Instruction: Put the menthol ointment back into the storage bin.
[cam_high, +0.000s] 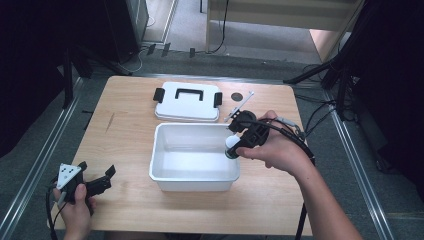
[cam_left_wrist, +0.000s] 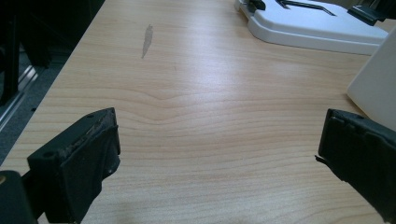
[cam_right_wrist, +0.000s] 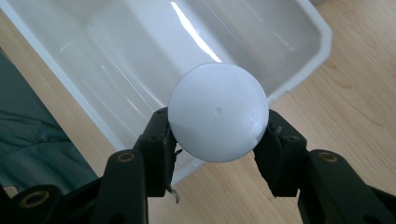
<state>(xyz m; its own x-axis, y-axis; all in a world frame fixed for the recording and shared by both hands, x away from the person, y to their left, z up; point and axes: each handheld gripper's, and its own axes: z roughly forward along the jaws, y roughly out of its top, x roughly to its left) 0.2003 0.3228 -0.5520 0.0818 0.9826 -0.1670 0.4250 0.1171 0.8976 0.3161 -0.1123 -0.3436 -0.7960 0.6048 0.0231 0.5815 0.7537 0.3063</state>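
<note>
A white plastic bin (cam_high: 165, 150) stands in the middle of the wooden table; in the right gripper view its rim (cam_right_wrist: 323, 35) lies below the jaws. My right gripper (cam_high: 233, 148) hangs over the bin's right edge, shut on a small round container (cam_high: 232, 145) with a white top and a dark lower part. Seen end-on in the right gripper view, the container's white round face (cam_right_wrist: 217, 112) sits clamped between the two jaws of that gripper (cam_right_wrist: 217, 128). My left gripper (cam_high: 97, 169) rests open near the table's front left corner, with bare wood between its jaws (cam_left_wrist: 219, 140).
The bin's white lid (cam_high: 187, 101) with black handle and clips lies behind the bin; it also appears at the top of the left gripper view (cam_left_wrist: 317, 25). A small dark disc (cam_high: 236, 95) and a thin white strip (cam_high: 241, 105) lie to the lid's right. Bare wood spans the table's left part.
</note>
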